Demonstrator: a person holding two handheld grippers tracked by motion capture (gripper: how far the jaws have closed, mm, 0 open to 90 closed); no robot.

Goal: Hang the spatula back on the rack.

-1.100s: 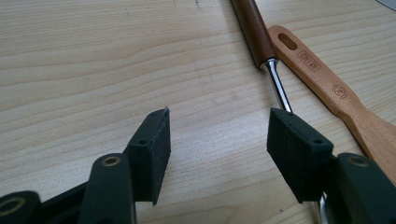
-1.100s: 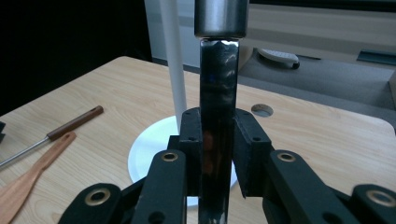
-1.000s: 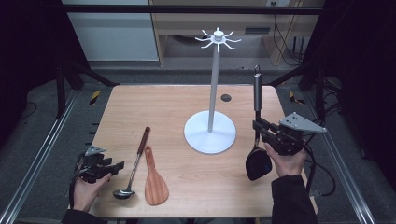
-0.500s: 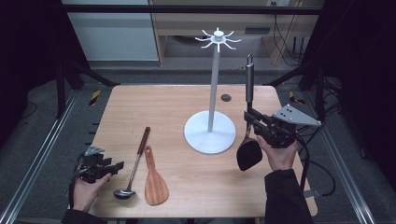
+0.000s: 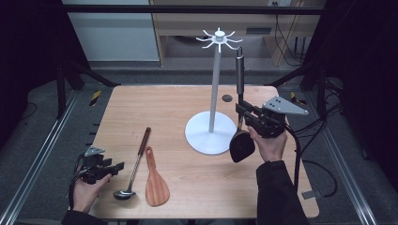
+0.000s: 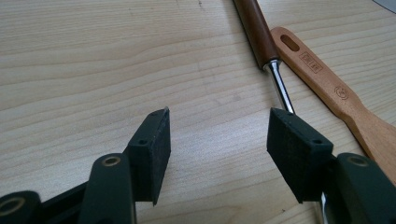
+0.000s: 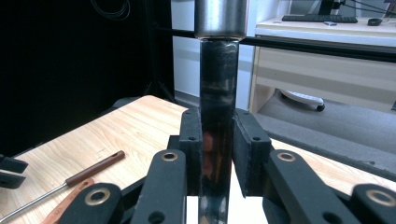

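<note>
Black spatula (image 5: 241,117) clamped upright in right gripper (image 5: 247,116) beside rack (image 5: 217,40); next, hook its handle-end there. Left gripper (image 5: 114,167) gapes, empty.

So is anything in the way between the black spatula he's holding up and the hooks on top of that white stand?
Nothing visible blocks it. The right gripper holds the black spatula upright, its handle tip just right of the hook crown on the white stand, with open air between them.

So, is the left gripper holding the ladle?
No, the left gripper is open with bare table between its jaws; the ladle lies beside it.
</note>
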